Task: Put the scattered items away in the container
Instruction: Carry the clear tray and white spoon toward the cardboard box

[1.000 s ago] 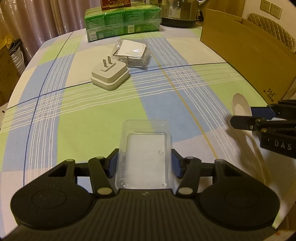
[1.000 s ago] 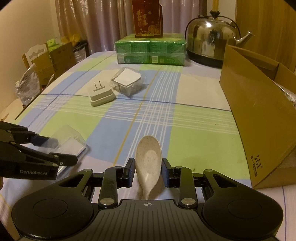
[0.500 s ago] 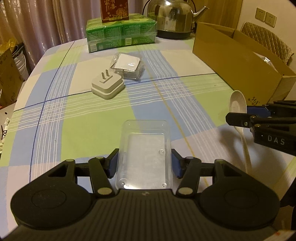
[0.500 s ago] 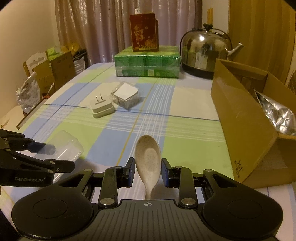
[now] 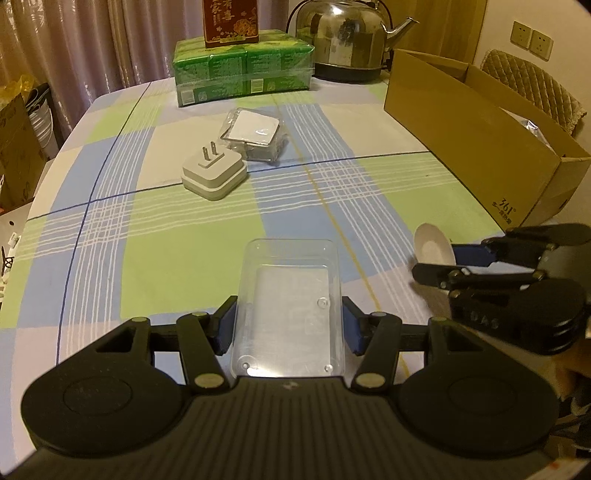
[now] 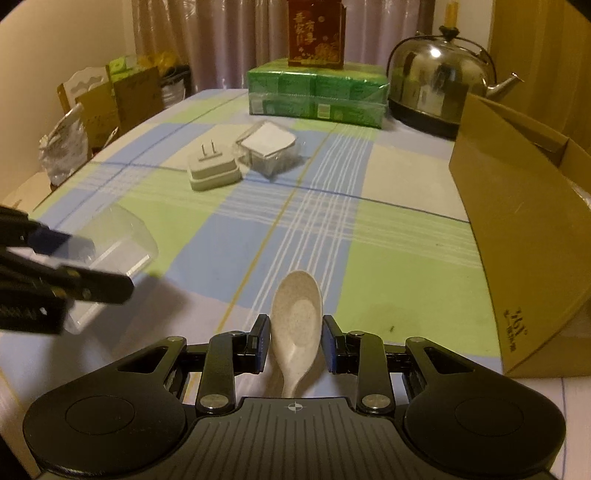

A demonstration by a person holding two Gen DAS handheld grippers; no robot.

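Observation:
A clear plastic box (image 5: 288,302) is held above the checked tablecloth, and my left gripper (image 5: 288,326) is shut on its two long sides. From the right wrist view this box (image 6: 122,236) and the left gripper (image 6: 99,266) sit at the left edge. A beige spoon (image 6: 297,314) points forward, bowl up, with my right gripper (image 6: 295,343) shut on its neck. The left wrist view shows the spoon (image 5: 430,247) and right gripper (image 5: 439,264) at the right. The open cardboard box (image 5: 472,147) (image 6: 517,229) stands on the table's right side.
A white plug adapter (image 5: 214,175) and a small clear box with a white insert (image 5: 255,133) lie mid-table. Green packs (image 5: 243,70), a red carton (image 5: 231,18) and a steel kettle (image 5: 347,37) stand at the back. Cartons and bags crowd the floor left of the table.
My left gripper rose a little with the clear box, then held still. My right gripper, still holding the spoon, has come lower and nearer to the left gripper.

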